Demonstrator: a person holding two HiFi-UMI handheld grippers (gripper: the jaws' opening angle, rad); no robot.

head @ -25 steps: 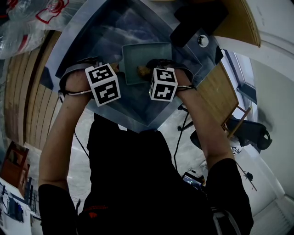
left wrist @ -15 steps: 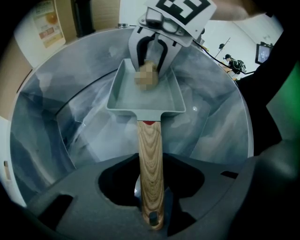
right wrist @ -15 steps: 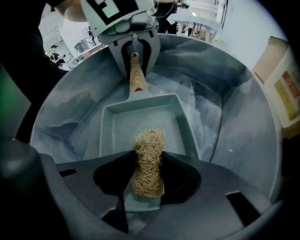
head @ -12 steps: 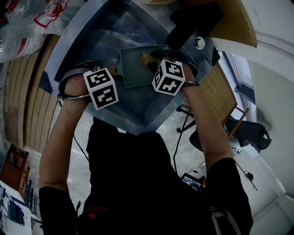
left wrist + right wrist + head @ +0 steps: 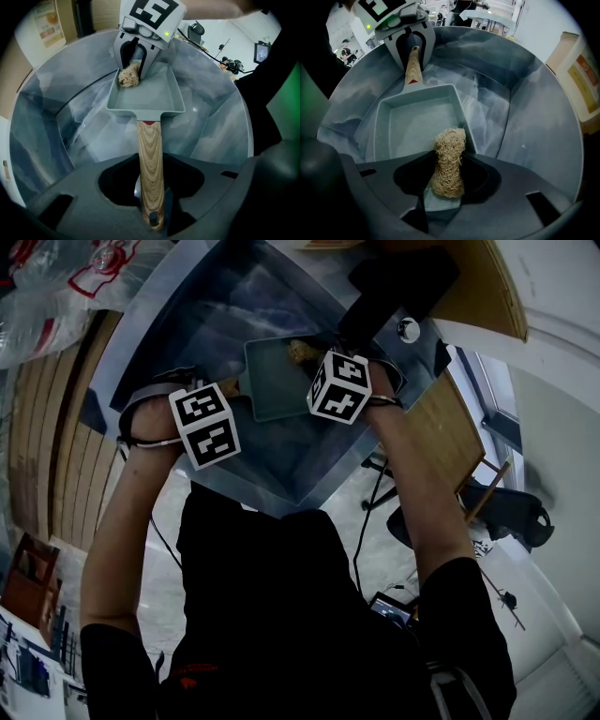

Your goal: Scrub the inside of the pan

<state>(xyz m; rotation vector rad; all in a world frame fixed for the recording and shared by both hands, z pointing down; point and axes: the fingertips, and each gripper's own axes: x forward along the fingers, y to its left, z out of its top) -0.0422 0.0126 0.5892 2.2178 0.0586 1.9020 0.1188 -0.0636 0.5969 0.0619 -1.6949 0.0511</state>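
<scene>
In a steel sink (image 5: 178, 324), the left gripper (image 5: 151, 206) clamps the pan (image 5: 145, 96) by its wooden handle (image 5: 150, 159), and the right gripper (image 5: 447, 180) pinches a scrubber (image 5: 450, 150) in the pan's corner.

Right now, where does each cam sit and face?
Head view: on the head, steeply down into the sink; forearms show.
Left gripper view: on the left gripper, along its jaws and the pan handle toward the right gripper.
Right gripper view: on the right gripper, along its jaws and scrubber toward the left gripper.
All share the pan.
</scene>
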